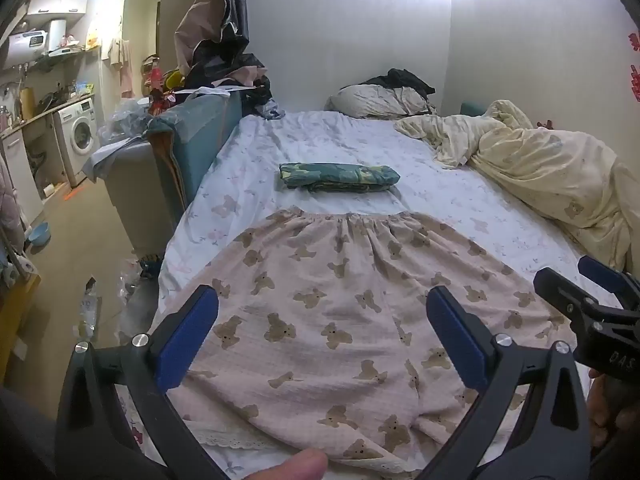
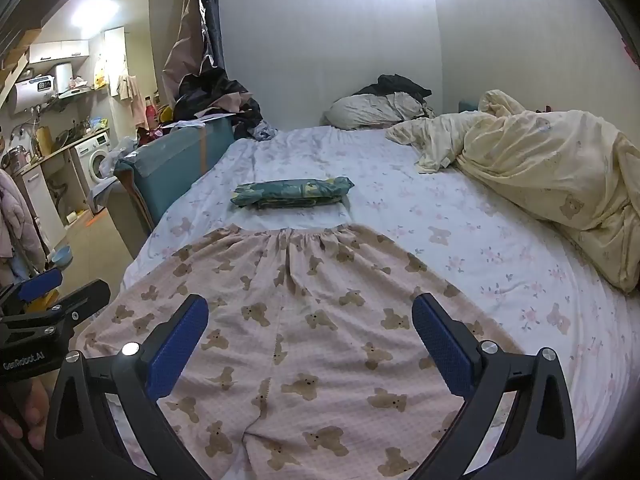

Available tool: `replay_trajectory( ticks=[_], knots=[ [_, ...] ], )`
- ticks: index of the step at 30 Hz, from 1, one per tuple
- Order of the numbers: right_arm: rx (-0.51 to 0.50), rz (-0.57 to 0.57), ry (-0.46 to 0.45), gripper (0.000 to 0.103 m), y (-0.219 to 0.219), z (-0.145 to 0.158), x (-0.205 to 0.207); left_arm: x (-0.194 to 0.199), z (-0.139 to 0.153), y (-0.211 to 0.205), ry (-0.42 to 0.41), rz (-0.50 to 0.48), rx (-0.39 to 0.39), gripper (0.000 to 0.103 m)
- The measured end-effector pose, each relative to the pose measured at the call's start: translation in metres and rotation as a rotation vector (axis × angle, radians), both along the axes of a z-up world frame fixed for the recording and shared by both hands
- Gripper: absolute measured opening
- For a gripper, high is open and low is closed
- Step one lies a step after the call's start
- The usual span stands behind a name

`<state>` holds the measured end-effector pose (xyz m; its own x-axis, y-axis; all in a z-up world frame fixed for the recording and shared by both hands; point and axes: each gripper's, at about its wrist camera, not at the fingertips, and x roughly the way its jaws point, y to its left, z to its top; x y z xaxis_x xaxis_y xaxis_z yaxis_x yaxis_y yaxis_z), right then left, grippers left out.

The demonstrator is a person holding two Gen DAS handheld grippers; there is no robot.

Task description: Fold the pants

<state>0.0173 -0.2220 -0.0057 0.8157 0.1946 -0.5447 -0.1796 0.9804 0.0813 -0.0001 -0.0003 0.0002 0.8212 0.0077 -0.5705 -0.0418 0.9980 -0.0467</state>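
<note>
Pink pants with a brown bear print [image 1: 344,312] lie spread flat on the bed, waistband away from me, legs towards me. They also show in the right wrist view [image 2: 304,320]. My left gripper [image 1: 322,300] is open and empty, hovering over the left leg. My right gripper [image 2: 310,308] is open and empty, hovering over the middle of the pants. It also shows at the right edge of the left wrist view [image 1: 576,280]; the left gripper shows at the left edge of the right wrist view [image 2: 64,284].
A folded green-patterned garment [image 1: 340,177] lies on the white sheet [image 1: 460,200] just beyond the waistband. A crumpled cream duvet [image 1: 540,160] fills the bed's right side. A pillow [image 1: 380,100] lies at the head. A teal board [image 1: 196,136] stands along the left edge.
</note>
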Motion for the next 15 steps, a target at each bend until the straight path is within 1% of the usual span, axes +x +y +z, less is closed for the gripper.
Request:
replay_trajectory(
  ticks=[11,15],
  knots=[
    [-0.009,0.004,-0.004,0.103,0.0008,0.0014,-0.004,0.0003,0.0003,0.0002,0.003,-0.002,-0.004,0.102],
    [-0.001,-0.001,0.01,0.103,-0.0009,-0.0003,-0.0003,0.0007,0.0015,0.0,0.001,-0.002,-0.004,0.102]
  ],
)
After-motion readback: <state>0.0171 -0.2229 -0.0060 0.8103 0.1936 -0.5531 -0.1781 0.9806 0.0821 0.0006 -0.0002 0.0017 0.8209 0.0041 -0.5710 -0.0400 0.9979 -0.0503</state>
